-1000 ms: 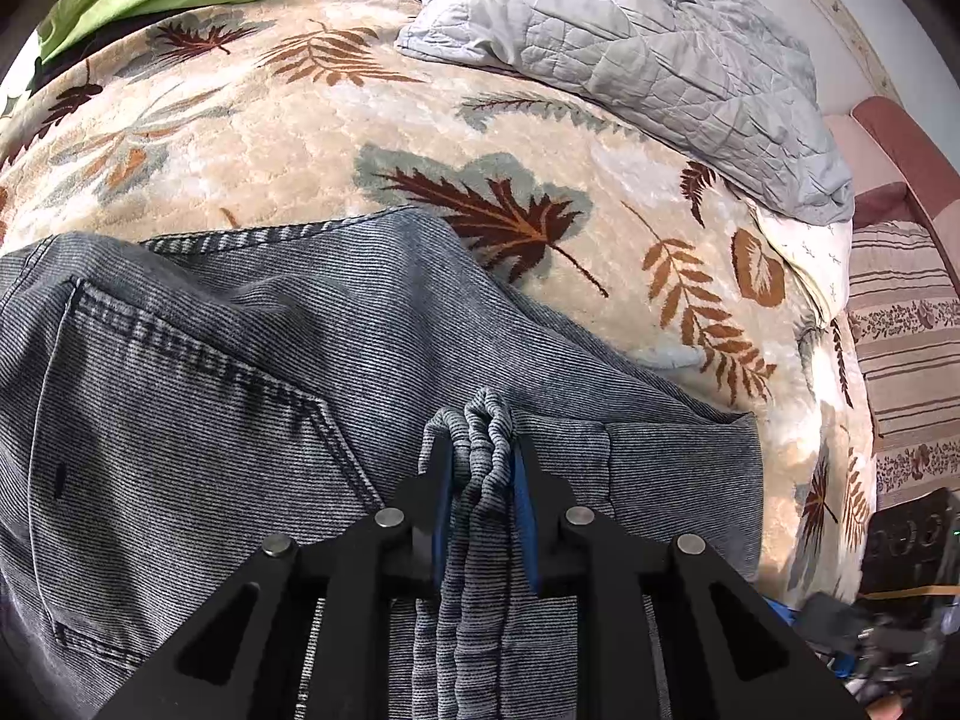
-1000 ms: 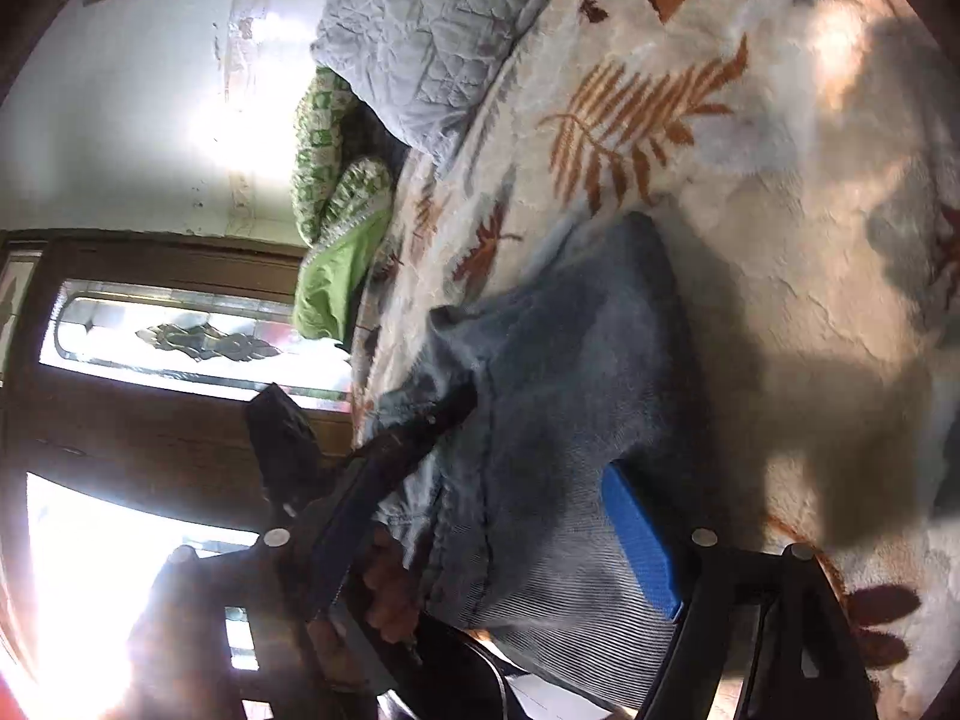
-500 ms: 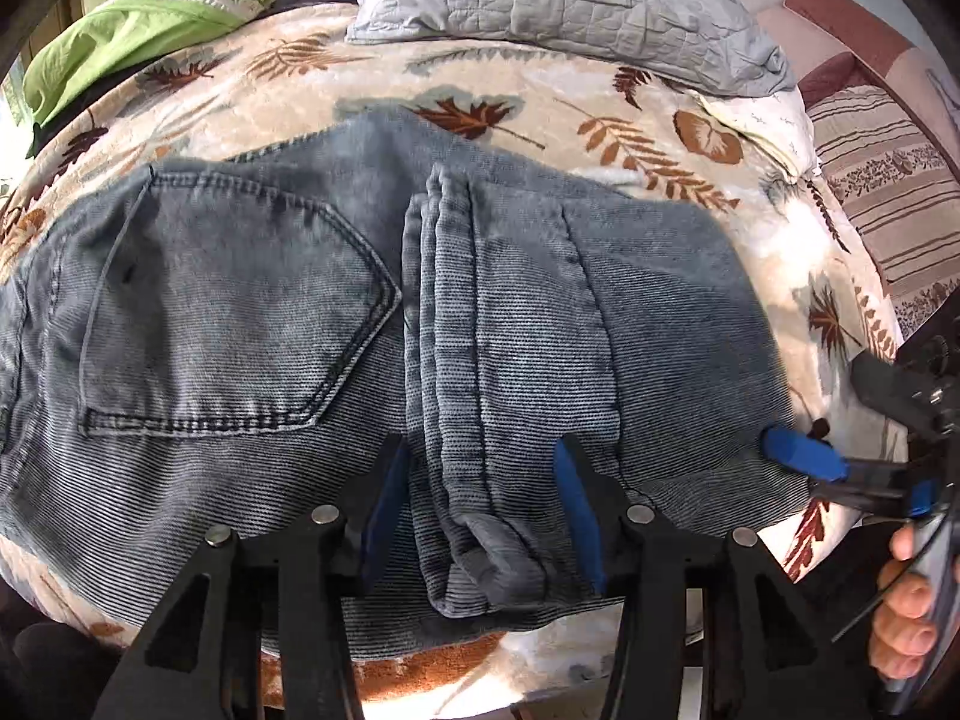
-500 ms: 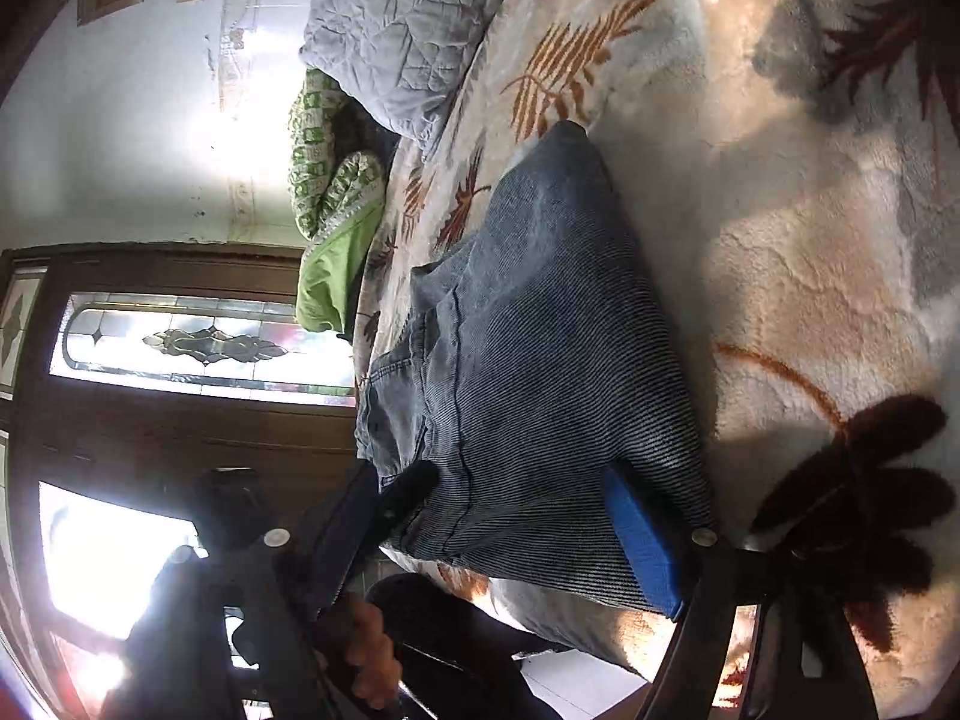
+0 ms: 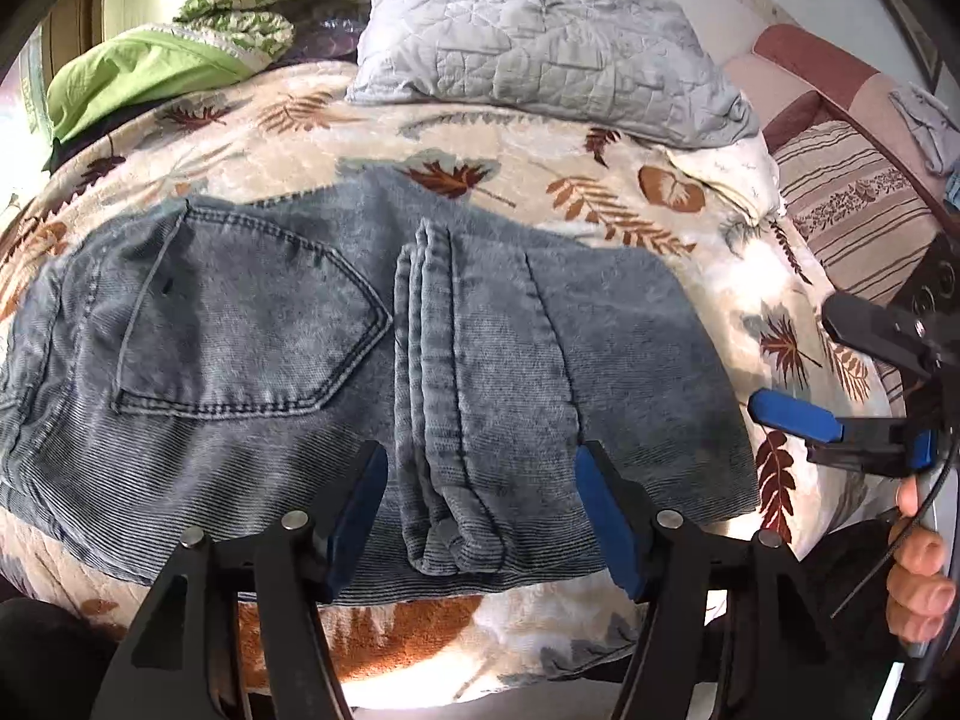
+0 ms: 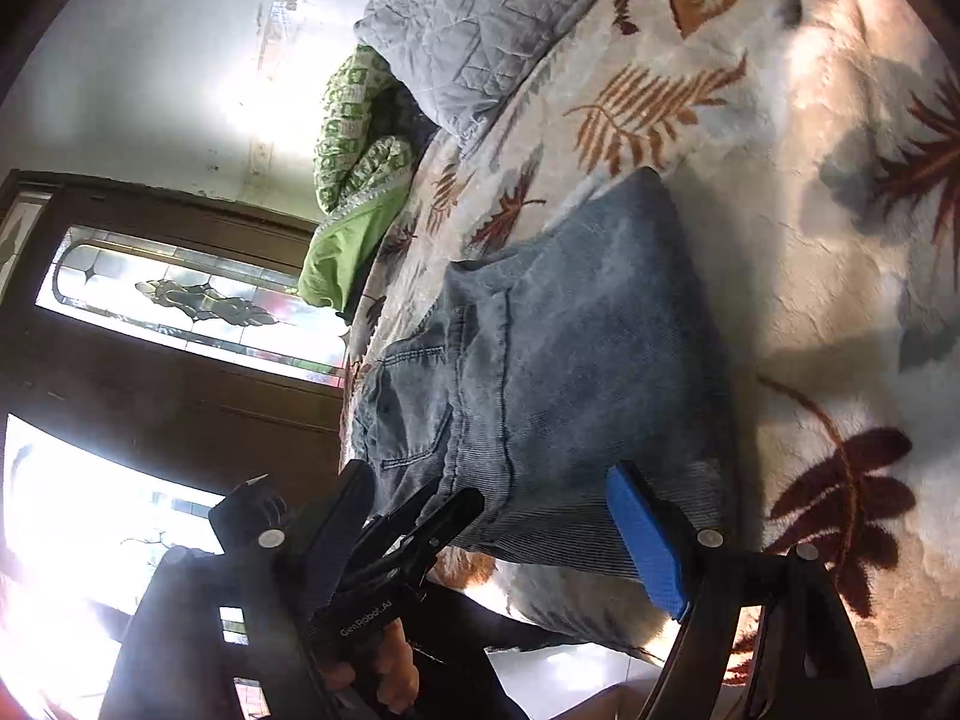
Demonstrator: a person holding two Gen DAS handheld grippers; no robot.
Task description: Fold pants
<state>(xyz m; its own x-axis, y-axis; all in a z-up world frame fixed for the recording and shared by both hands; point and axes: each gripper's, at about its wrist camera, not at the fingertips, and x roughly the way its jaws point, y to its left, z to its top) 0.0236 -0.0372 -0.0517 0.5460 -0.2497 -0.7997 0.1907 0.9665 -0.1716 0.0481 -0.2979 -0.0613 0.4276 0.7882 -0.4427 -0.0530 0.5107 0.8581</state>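
The grey-blue jeans (image 5: 288, 348) lie folded on the leaf-print blanket (image 5: 600, 168), back pocket up at the left, a bunched fold running down the middle. My left gripper (image 5: 480, 498) is open and empty, its blue pads either side of that fold at the near edge. My right gripper (image 5: 810, 372) shows at the right in the left wrist view, open, off the jeans' right edge. In the right wrist view the jeans (image 6: 588, 336) lie ahead of my open right gripper (image 6: 486, 516), and the left gripper (image 6: 408, 528) shows at the lower left.
A grey quilted pillow (image 5: 540, 42) and a green bedding bundle (image 5: 156, 60) lie at the head of the bed. A striped cushion (image 5: 852, 204) sits to the right. A dark wooden door with glass panels (image 6: 168, 300) stands beyond the bed's edge.
My left gripper let go of the bunched denim fold, opened and drew back toward the bed's near edge. My right gripper came off the jeans' right edge and pulled back.
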